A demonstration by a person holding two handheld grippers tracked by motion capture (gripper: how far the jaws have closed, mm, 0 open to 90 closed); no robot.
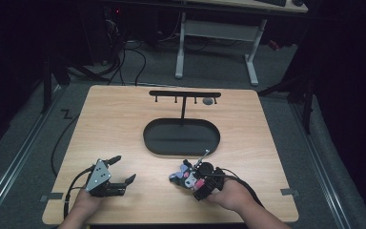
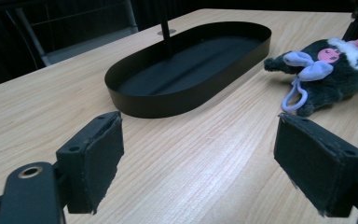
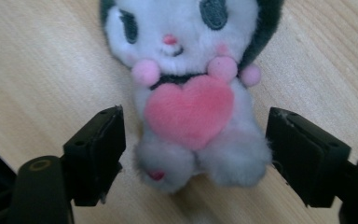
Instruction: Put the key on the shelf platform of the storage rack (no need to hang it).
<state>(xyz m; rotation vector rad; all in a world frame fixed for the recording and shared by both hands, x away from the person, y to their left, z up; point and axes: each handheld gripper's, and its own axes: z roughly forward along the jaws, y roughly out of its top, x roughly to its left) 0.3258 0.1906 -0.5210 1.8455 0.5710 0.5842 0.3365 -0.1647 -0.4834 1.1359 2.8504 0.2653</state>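
A small plush toy [image 1: 187,175] with a white face, dark hood and pink heart lies on the wooden table [image 1: 124,124], near the front right. My right gripper [image 1: 194,181] points down over it. In the right gripper view the plush toy [image 3: 191,107] sits between the spread jaws of the right gripper [image 3: 193,154], with a narrow gap at each pad [image 3: 100,149]. My left gripper [image 1: 125,168] rests at the front left, open and empty. In the left gripper view the left gripper [image 2: 198,154] faces bare wood, and the plush toy [image 2: 326,79] with its lilac bow lies at the far right.
A black oval tray [image 1: 147,138] sits mid-table; its rim [image 2: 135,105] is close ahead of the left gripper. A black T-shaped stand [image 1: 185,94] with hooks rises behind it. A metal key chain [image 1: 204,153] sticks out from the toy toward the tray.
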